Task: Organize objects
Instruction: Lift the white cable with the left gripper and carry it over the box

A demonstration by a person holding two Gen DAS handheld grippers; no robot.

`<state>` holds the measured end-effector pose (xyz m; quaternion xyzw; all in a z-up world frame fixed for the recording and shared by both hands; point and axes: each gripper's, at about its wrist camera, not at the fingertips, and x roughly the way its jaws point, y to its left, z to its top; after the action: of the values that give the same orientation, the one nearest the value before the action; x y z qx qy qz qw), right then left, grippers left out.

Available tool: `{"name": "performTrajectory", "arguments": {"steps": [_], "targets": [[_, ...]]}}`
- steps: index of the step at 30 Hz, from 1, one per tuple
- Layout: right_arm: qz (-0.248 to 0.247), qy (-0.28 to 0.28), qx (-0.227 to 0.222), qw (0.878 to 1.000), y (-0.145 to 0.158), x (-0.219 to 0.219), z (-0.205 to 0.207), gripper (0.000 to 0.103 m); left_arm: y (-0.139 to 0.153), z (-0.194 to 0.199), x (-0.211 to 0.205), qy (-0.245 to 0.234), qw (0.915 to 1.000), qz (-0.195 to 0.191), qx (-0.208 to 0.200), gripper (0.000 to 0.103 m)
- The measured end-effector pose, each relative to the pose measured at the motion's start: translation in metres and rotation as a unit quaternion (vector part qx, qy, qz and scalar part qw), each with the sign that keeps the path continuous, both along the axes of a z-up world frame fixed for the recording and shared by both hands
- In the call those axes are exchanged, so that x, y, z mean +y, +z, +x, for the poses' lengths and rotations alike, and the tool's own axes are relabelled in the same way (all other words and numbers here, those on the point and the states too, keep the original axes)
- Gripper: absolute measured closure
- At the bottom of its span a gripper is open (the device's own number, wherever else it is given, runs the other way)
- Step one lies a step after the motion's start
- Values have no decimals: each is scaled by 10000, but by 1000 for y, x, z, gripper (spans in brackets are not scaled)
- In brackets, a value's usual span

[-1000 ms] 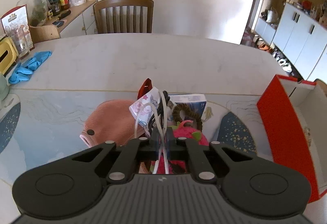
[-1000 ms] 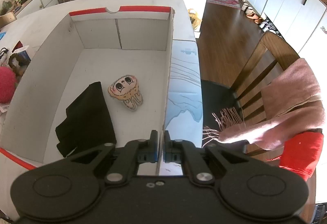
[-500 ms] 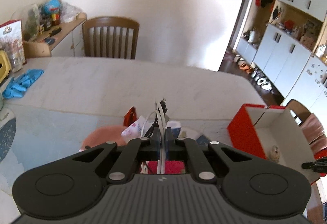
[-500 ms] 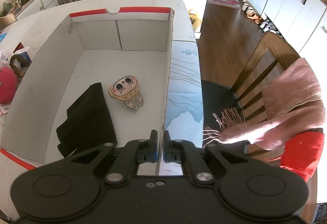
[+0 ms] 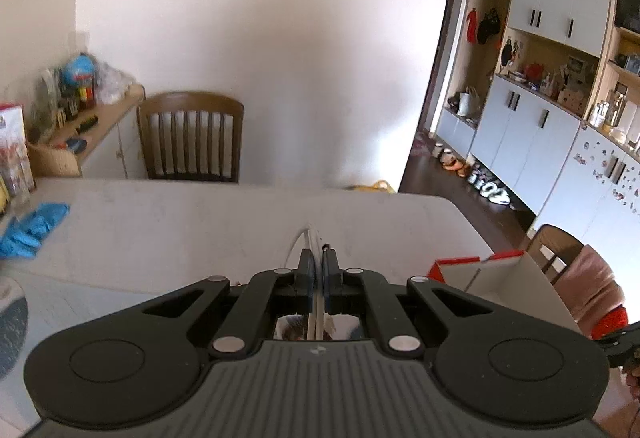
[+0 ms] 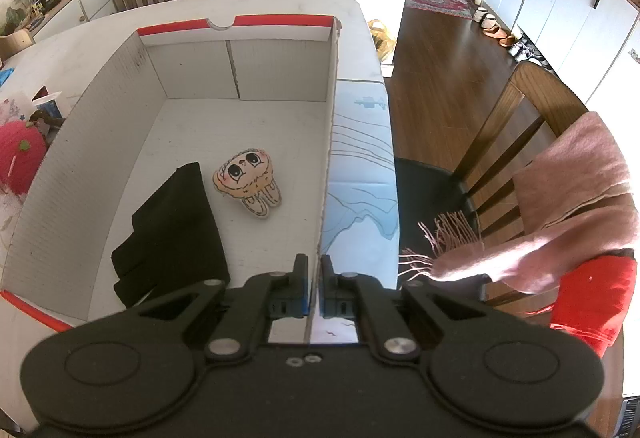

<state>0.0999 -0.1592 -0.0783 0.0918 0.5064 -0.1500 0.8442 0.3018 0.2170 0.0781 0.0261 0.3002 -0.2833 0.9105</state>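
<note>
Room: dining room is seen, with a pale table (image 5: 224,222), a wooden chair (image 5: 192,136) against the wall and white cabinets (image 5: 532,126) to the right.
Left gripper (image 5: 319,258): jaws are closed on a bundle of cables (image 5: 307,240), white with a black one beside; the loop stands up above the fingertips, clear of the table.
Right gripper (image 6: 315,266): jaws are pinched on the right wall of the box (image 6: 329,142), at its near end, so the box is steadied.
Box: it is white inside with red rims; a black cloth (image 6: 172,230) and a flat cartoon plush (image 6: 248,182) lie on its floor, close together but apart.
Other items: a red plush (image 6: 18,158) and small packets are left on the table outside the left wall of the box.
Step in hand: cables are judged to be on their way to the box.
Doing it well: the bundle should be carried over the red rim with its hanging tail cleared, lowered onto bare floor at the far end, and released only once it rests; the wall grip should be kept firm meanwhile.
Writing: no brand or label can be read; print on the packets is too small.
</note>
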Motion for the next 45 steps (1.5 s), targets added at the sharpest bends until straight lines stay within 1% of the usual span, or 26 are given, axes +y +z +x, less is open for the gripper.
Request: {"name": "performTrajectory", "arguments": {"steps": [7,9,10,12,14,17,21,23,27,31,36,39,43,45], "targets": [[13,-7,-9,10000,0,0,0,99,8,7,-2,55,9998,11,-189,100],[4,-4,-7,10000,0,1,0,99,1,10,-6,-11,9997,175,-147,100],[10,-1,-8,10000,0,1,0,99,-9,13,-9,-14,9995,313,-73,100],[15,12,-5,10000,-1,1,-1,99,-27,19,-11,2,9990,422,170,100],[16,13,0,10000,-1,1,-2,99,-47,24,-13,44,9975,617,351,100],[3,13,6,10000,-2,1,-2,99,-77,34,-14,108,9947,780,662,100],[-6,15,13,10000,-2,2,-1,99,-105,43,-13,248,9911,927,927,100],[-3,9,11,10000,-2,2,-1,99,-110,47,-12,293,9906,901,987,100],[18,-16,-3,10000,-2,1,-4,99,-97,49,-10,291,9921,741,970,100],[36,-34,-16,10000,-1,0,-5,99,-70,47,-8,163,9944,470,934,100],[40,-35,-17,10000,-1,1,-5,99,-21,33,-5,-85,9986,32,523,100],[30,-27,-15,10000,-1,1,-5,99,5,25,-5,-166,9993,-204,272,100],[29,-23,-11,10000,-1,0,-5,99,26,17,-12,-391,9978,-498,178,100],[22,-15,-10,10000,-1,0,-4,99,34,12,-23,-592,9966,-551,161,100]]}}
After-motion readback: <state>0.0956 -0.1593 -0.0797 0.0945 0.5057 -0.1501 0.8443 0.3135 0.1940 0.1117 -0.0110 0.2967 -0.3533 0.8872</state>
